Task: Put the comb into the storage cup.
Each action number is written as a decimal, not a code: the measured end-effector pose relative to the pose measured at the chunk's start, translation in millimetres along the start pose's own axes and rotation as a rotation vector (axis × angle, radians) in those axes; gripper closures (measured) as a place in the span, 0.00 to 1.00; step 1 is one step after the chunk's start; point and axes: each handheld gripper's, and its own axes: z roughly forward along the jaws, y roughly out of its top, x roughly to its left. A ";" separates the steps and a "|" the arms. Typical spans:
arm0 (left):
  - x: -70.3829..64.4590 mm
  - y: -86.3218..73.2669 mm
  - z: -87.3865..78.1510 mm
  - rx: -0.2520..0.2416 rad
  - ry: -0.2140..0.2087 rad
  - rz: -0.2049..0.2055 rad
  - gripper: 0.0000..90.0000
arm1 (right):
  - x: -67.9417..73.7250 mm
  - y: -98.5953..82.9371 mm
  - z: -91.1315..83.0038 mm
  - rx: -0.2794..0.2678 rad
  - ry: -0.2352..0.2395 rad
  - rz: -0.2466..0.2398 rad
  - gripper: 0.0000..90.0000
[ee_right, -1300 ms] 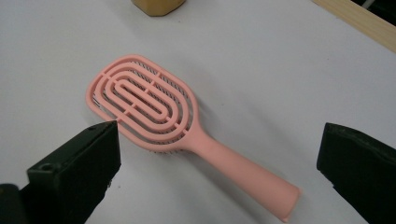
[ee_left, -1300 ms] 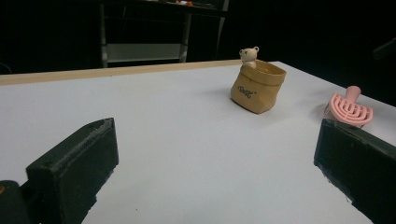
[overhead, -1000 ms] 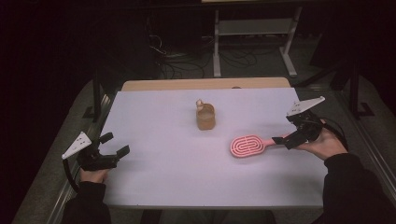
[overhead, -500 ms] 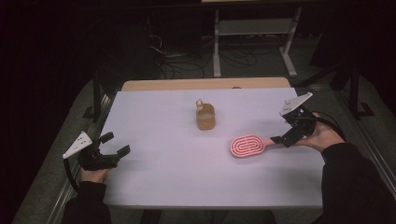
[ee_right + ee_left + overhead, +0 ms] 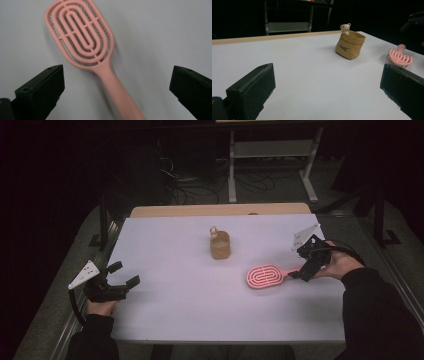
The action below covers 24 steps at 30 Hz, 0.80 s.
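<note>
Top-down and gripper-mounted views of a white-topped desk [image 5: 190, 310] carrying two objects. The landmark is the tan pouch [image 5: 220, 246], a small sack-shaped holder standing upright near the middle of the desk, toward its far edge, with a little white bear figure [image 5: 345, 27] at its rim.

The pink hairbrush [image 5: 265, 276] lies flat on the desk, to the right of the pouch and nearer the person, well apart from it. Its oval, slotted head points toward the pouch side; its handle runs away from the pouch, toward the right gripper [image 5: 306, 268]. In the left gripper view the hairbrush [image 5: 400, 56] lies to the right of the pouch [image 5: 350, 45], bristles down.

The right gripper, held in the person's right hand [image 5: 340, 266], is to the right of the pouch, over the handle end of the hairbrush. In the right gripper view its two black fingers [image 5: 40, 87] stand wide apart, released, with the handle of the hairbrush [image 5: 82, 40] passing between them and touching neither.

The left gripper [image 5: 120, 281], held in the person's left hand [image 5: 100, 307], is far to the left of the pouch and nearer the person, close to the desk's left edge. Its fingers [image 5: 253, 86] are likewise spread wide and released, with only bare desk surface between them; they face the pouch across the desk.
</note>
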 end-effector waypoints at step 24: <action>-1.0 -2.5 -2.7 0.015 0.023 0.001 0.00 | 0.4 6.0 31.0 0.125 0.125 -0.219 0.26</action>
